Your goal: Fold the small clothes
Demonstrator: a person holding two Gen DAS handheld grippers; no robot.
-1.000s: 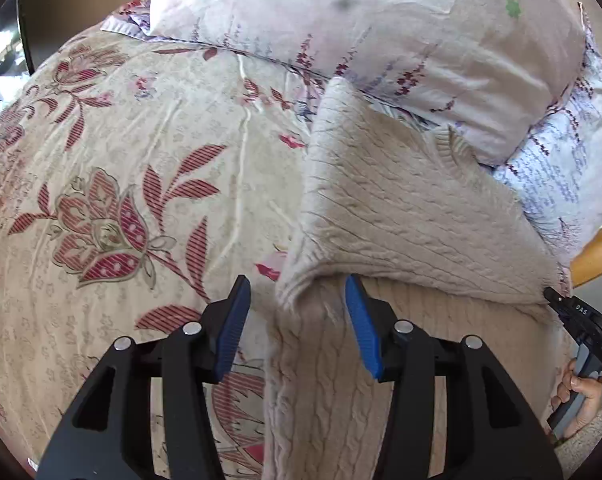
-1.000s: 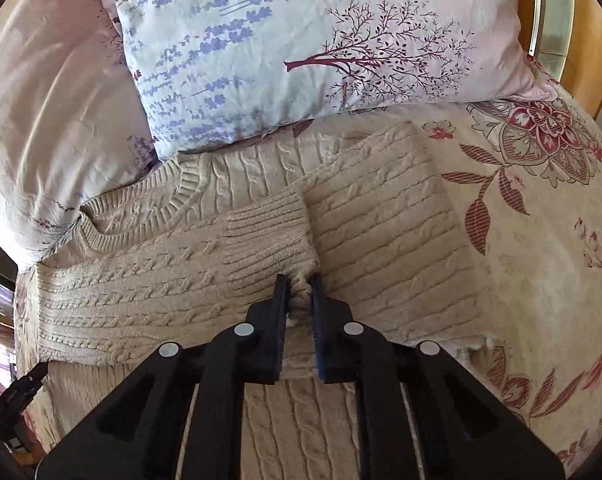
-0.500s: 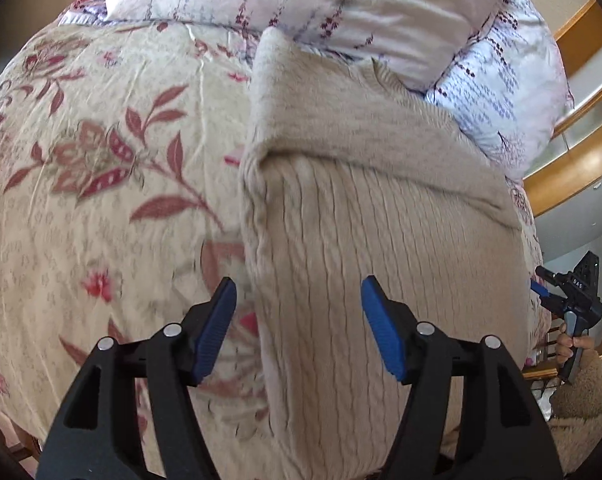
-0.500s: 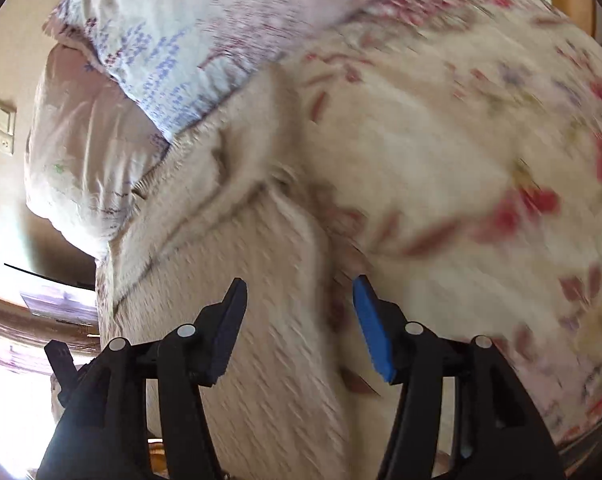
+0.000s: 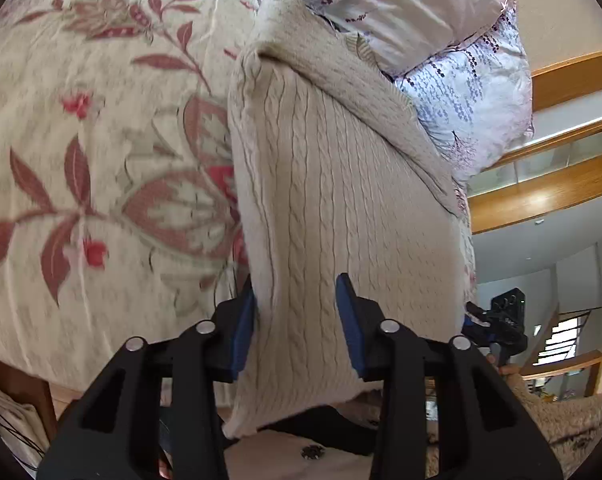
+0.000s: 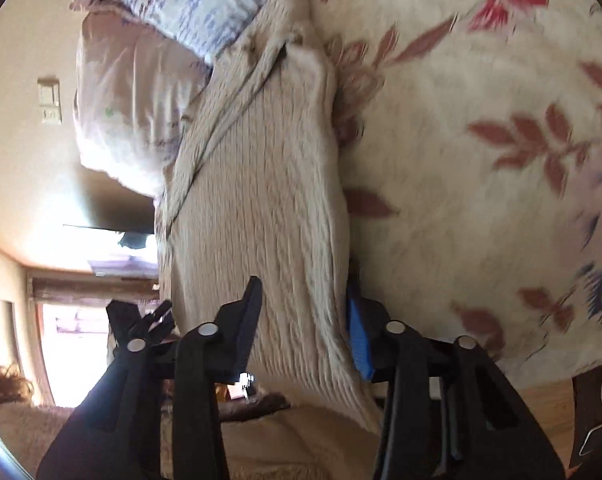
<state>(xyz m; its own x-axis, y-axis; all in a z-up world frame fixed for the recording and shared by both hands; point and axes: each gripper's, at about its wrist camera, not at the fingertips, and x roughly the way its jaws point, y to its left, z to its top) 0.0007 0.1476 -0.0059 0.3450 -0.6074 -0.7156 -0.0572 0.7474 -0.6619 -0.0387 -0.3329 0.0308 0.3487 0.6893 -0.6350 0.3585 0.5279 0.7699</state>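
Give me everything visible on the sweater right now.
The sweater is cream cable-knit, lying lengthwise on the floral bedspread, its sleeves folded across the upper body, its collar end against the pillows. Its hem hangs over the bed's edge, between the open fingers of the left gripper and right gripper.

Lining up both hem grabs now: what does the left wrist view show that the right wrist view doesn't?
Only the left wrist view shows wooden shelving, stairs and the right gripper beside the sweater's far edge.

Only the right wrist view shows a wall switch, a bright window and the left gripper.

Both show the cable-knit sweater lying on the floral bedspread, its top at the pillows, sleeves folded in, hem hanging off the bed. In each, the open jaws straddle one lower corner of it.
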